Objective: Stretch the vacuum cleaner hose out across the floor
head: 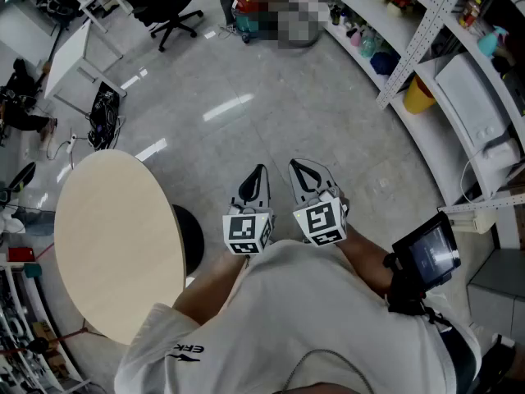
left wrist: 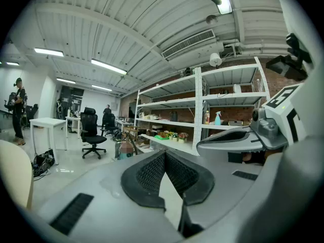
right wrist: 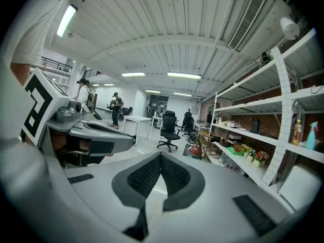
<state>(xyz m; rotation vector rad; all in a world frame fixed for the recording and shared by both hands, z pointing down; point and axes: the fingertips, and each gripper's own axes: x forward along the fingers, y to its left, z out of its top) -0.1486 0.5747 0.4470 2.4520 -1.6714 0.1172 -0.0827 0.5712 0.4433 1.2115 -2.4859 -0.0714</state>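
Glossy grey workshop floor (head: 246,113) runs toward metal shelving (head: 426,39) and a black office chair (head: 168,11). Side by side near a round beige counter (head: 115,236), the left tongs (head: 260,171) and right tongs (head: 297,167) are pressed together, gripping nothing. The white shirt (head: 328,302) reads "ERK" — the vacuum hose cannot be made out.

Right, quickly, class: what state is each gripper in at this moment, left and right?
Left gripper: closed, holding nothing.
Right gripper: closed, holding nothing.
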